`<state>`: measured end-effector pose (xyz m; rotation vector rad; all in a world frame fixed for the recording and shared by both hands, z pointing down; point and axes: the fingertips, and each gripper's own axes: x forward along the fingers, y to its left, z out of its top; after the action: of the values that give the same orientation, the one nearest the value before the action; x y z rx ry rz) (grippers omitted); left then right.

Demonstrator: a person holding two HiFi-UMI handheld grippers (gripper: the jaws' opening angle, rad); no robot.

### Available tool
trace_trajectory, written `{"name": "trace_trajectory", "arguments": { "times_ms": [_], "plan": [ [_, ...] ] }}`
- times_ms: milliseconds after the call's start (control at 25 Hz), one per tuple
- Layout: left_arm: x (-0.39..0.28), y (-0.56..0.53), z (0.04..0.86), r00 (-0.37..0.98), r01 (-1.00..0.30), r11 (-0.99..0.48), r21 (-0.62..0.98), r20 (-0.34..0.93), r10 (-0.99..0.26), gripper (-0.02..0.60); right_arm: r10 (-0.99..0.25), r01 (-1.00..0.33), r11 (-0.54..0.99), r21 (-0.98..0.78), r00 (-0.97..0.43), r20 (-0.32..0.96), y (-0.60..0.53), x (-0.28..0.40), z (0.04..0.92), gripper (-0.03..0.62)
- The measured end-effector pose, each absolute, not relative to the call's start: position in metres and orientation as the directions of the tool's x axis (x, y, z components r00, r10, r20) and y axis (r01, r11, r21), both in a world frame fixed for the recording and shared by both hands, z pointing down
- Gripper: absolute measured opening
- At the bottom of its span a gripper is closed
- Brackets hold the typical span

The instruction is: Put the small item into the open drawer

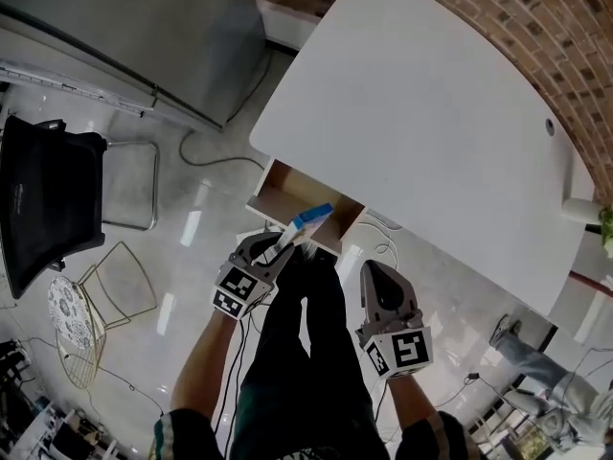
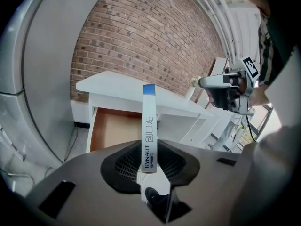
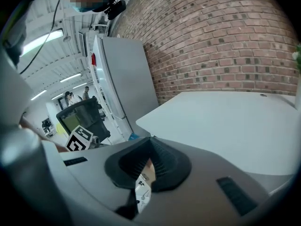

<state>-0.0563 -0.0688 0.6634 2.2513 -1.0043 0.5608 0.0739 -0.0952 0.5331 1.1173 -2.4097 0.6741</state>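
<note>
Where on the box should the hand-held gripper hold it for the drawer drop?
Take the box by its white end, pads on its two broad faces, coming from behind so the blue end leads toward the drawer. It is thin and flat; those faces give most contact. The left hand-held gripper holds it so.

Drawer (image 1: 284,195) open from above — desktop (image 1: 412,113) overhangs its back.

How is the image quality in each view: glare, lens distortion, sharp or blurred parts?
Head view: the glossy floor shows white glare streaks, and the table edge bows from the wide lens. Left gripper view: dark corners, curved brick wall, yet the print on the held box is sharp. Right gripper view: ceiling lights bloom at left and wash out the room there.
</note>
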Motion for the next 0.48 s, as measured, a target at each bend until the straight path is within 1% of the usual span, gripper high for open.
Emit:
{"name": "trace_trajectory", "arguments": {
  "times_ms": [240,360,480],
  "plan": [
    [-0.047,-0.079,0.690,0.629,-0.763,-0.547,0.346,0.592,-0.503,0.104,-0.581,-0.786,0.551,-0.280,-0.603,0.547,-0.080,0.071,0.564,0.023],
    [-0.039,-0.081,0.701,0.635,-0.752,-0.560,0.348,0.608,-0.476,0.104,-0.571,-0.791,0.540,-0.288,-0.596,0.565,-0.076,0.073,0.588,0.023],
    [-0.028,-0.088,0.711,0.656,-0.719,-0.614,0.325,0.608,-0.446,0.104,-0.564,-0.801,0.522,-0.295,-0.583,0.585,-0.073,0.077,0.606,0.023]
  ]
}}
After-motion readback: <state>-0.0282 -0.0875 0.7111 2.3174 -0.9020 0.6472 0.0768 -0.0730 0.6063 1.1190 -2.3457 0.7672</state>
